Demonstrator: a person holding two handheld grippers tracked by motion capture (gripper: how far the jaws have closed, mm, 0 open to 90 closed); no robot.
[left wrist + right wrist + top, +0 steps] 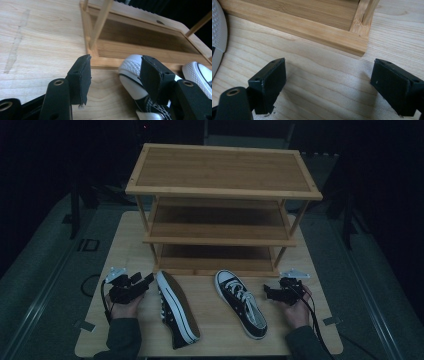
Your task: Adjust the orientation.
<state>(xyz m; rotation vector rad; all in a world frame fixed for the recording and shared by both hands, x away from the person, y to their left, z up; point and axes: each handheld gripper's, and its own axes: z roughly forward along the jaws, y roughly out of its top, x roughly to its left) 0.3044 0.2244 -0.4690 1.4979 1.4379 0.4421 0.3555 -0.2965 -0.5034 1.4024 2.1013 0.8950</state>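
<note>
Two black canvas sneakers with white soles rest on the table in front of a wooden rack. The left sneaker [177, 310] lies on its side with its toe [132, 75] close by the right jaw of my left gripper [146, 281] [116, 77]. That gripper is open, with only bare table between its jaws. The right sneaker [241, 302] stands upright, laces up, and its toe cap [197, 73] [217, 37] points at the rack. My right gripper [269, 293] [332, 85] sits just right of it, low over the table, open and holding nothing.
The three-shelf bamboo rack [220, 210] stands at the back of the light wooden table [215, 335], its bottom shelf [140, 37] and front corner [359, 47] just ahead of both grippers. Dark floor surrounds the table.
</note>
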